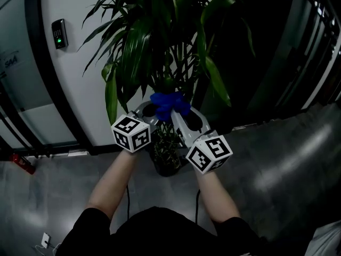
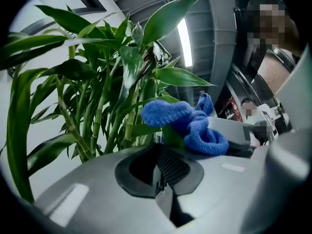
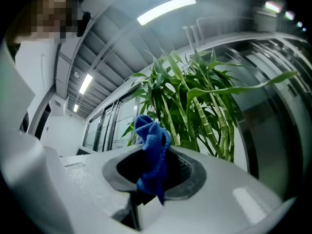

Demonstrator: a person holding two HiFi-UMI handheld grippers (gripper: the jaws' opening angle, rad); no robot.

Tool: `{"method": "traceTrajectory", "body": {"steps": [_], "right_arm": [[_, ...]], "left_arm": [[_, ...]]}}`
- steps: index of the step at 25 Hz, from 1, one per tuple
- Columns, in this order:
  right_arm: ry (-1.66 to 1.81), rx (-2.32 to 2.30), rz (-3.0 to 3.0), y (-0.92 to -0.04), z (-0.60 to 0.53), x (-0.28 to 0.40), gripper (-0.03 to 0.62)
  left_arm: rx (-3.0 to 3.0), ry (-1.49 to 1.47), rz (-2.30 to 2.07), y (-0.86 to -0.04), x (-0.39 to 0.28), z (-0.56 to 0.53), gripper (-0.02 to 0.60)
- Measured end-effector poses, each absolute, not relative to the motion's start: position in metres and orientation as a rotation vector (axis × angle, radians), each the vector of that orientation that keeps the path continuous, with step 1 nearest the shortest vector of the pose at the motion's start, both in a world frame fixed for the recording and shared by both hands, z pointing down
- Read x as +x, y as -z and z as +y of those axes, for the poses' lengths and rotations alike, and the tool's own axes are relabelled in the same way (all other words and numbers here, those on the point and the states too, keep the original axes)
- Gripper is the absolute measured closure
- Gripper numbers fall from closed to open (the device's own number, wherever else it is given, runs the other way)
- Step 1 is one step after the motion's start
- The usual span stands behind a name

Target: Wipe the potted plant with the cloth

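Observation:
A tall potted plant with long green leaves and bamboo-like stalks stands in a dark pot on the floor, straight ahead of me. My right gripper is shut on a blue cloth, which bunches against the lower leaves. In the right gripper view the cloth hangs out of the closed jaws in front of the stalks. My left gripper sits just left of the cloth, its jaws closed on a green leaf that runs behind the cloth.
A white wall with a keypad stands behind the plant on the left, and dark glass panels on the right. The floor is grey and glossy. A red object lies low at the left.

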State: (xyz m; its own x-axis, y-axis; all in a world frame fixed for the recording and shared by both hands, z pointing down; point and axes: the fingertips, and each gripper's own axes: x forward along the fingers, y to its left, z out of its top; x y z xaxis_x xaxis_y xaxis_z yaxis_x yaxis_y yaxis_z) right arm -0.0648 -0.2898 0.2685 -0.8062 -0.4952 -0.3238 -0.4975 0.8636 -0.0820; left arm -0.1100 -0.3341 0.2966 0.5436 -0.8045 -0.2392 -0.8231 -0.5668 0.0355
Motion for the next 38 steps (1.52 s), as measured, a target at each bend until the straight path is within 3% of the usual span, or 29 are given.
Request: {"method": "traceTrajectory", "body": {"steps": [12,25,38], "right_arm": [[0.054,-0.793,2.779,-0.312,-0.278,-0.061,0.490],[0.176,-0.780,2.815,-0.350,-0.255,-0.046,0.490],[0.287,-0.771,2.856,-0.414,-0.198,0.020,0.490]], "left_arm": [[-2.688,-0.372,1.454,-0.301,-0.120,-0.332,0.575],[-2.716,-0.262,1.596,-0.358,-0.118,-0.290,0.575],[-2.637,-0.198,1.787,-0.413,-0.104,-0.211,0.575]]}}
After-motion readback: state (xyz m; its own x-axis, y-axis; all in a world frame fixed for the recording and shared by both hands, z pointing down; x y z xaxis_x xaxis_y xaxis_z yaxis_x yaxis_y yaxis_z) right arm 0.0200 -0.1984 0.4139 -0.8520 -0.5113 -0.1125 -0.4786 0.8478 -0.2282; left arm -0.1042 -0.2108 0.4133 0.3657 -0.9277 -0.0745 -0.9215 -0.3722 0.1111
